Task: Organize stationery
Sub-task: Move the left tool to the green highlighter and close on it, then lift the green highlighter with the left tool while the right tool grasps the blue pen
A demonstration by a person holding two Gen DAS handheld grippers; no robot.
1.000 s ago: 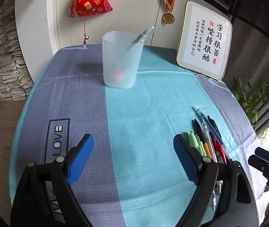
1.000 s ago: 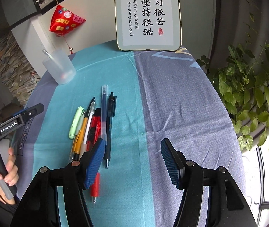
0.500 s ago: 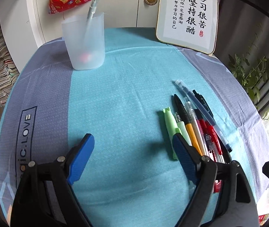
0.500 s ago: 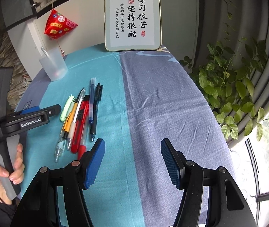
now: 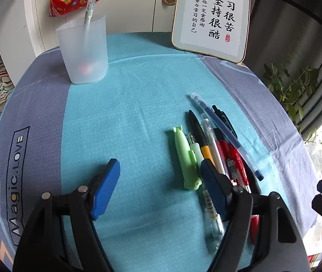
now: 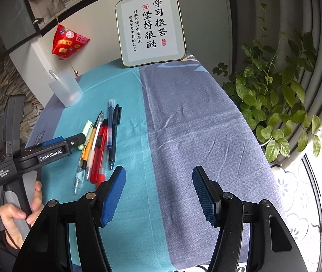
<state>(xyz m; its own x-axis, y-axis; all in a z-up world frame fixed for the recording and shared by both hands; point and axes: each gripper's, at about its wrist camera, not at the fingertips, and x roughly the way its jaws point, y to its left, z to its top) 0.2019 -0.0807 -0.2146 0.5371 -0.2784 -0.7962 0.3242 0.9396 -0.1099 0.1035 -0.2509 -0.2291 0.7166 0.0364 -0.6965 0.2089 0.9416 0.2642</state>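
A: Our left tongs (image 5: 159, 187), jaws closing on bare cloth, hover just left of the pens (image 5: 208, 145); cup (image 5: 83, 49) far ahead

B: Slide right, straddle one pen; right tongs (image 6: 158, 195) stay released, empty

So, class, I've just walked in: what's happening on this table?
A person is tidying pens with two handheld grippers. One pen already stands in the frosted cup; the rest lie in a row of pens on the tablecloth. The left gripper hangs beside the row, jaws closing on nothing yet. The right gripper is open and empty.
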